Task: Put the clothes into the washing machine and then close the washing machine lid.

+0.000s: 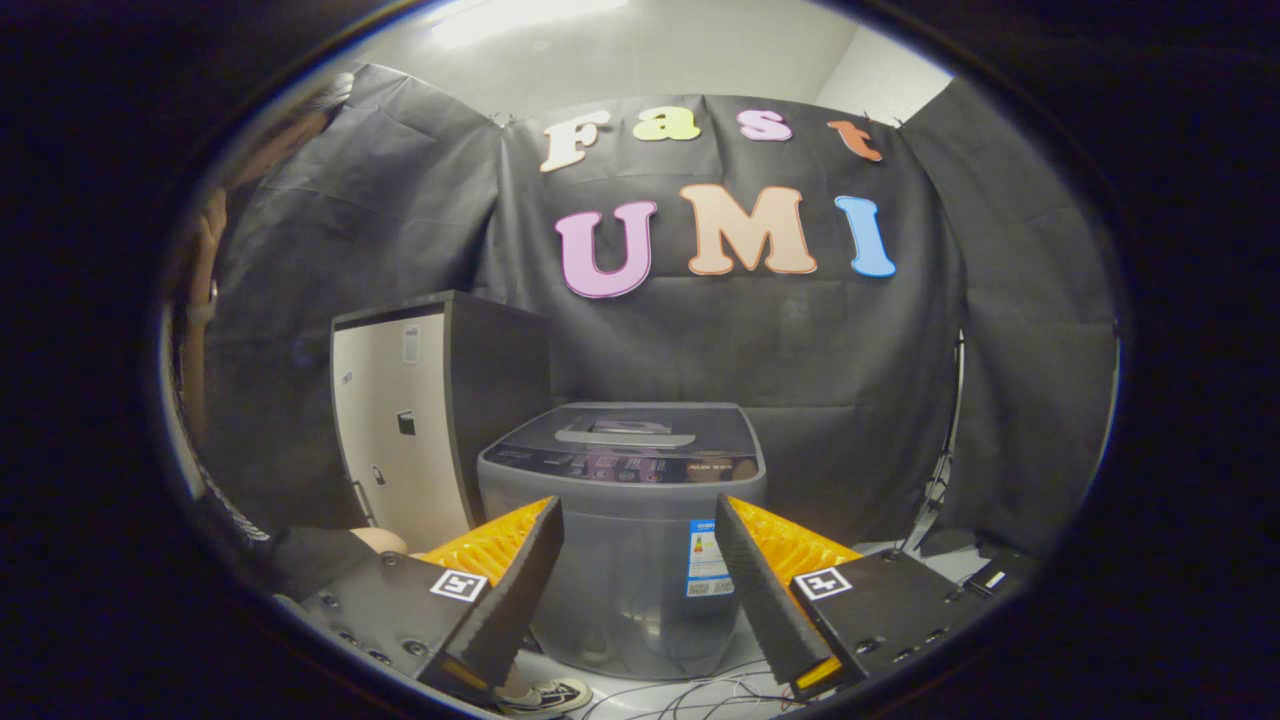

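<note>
A grey top-loading washing machine (625, 520) stands on the floor ahead of my fingers, a little beyond them. Its dark lid (625, 430) lies flat and shut, with a handle at the middle and a control strip (620, 467) along the front. My gripper (638, 525) is open, its two fingers spread wide with nothing between them, framing the machine's front wall. No clothes are visible among the things ahead.
A tall cabinet (400, 440) with a pale door and dark sides stands left of the machine. A person's sleeve (310, 560) and shoe (545, 695) are near the left finger. Loose cables (690, 690) lie on the floor. A stand's leg (940, 480) is at the right.
</note>
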Available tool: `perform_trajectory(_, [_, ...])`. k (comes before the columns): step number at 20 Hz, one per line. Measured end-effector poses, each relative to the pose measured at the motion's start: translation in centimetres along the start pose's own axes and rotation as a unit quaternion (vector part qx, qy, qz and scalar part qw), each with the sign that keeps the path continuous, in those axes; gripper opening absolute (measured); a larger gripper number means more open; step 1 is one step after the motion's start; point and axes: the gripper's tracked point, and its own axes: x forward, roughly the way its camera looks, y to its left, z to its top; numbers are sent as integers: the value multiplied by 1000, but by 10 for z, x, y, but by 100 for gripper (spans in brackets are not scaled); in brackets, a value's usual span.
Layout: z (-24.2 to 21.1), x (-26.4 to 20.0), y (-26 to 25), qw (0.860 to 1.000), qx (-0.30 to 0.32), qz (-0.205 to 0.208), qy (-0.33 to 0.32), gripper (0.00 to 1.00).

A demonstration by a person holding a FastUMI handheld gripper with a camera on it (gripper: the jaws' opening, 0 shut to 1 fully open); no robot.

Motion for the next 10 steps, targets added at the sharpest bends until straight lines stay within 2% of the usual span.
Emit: perform_trajectory(10, [0,0,0,1000,0,0,0,95])
